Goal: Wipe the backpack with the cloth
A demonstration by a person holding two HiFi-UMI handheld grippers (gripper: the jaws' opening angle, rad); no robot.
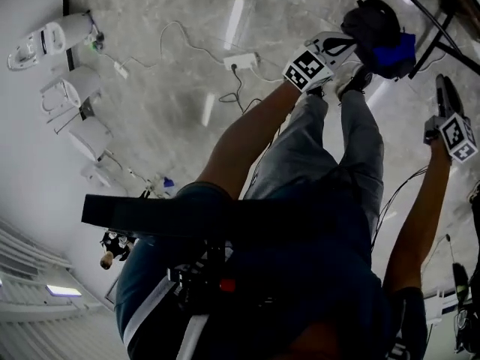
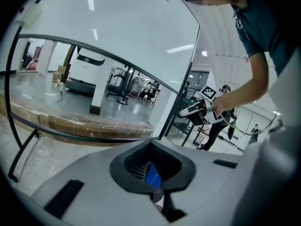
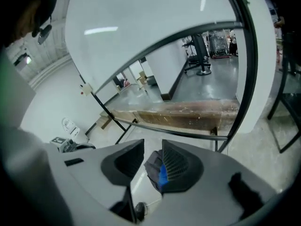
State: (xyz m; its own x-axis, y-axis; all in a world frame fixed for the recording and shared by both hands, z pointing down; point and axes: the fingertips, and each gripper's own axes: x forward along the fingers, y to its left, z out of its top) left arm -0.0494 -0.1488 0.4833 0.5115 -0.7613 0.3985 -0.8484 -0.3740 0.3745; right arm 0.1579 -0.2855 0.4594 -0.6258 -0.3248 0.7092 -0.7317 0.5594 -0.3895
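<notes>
The left tool (image 2: 153,177) is closed, its two dark jaws pressed together on a strip of blue fabric (image 2: 152,173) that shows bright between them. From the head view, that tool reaches out past the person's left arm (image 1: 247,137), and at its tip hangs the backpack (image 1: 371,22), a dark rounded bundle with a bright blue part on its far side. It is held up off the floor (image 1: 172,88) and sits above the person's feet in that view. Whether the pinched blue strip belongs to the backpack or is the cloth I cannot tell. The right tool (image 3: 151,166) is open, with a clear gap between its jaws. In that gap a fold of dark fabric with a blue edge (image 3: 157,171) lies against the right-hand jaw, though the pads are not pressing on it. In the head view the right tool is held up at the right side, apart from the backpack. A desk (image 3: 188,117) with a worn wooden edge and a thin black frame stands ahead of both tools. A white power strip (image 1: 241,61) with its cable lies on the floor beyond the person's grey trouser legs (image 1: 360,141)
</notes>
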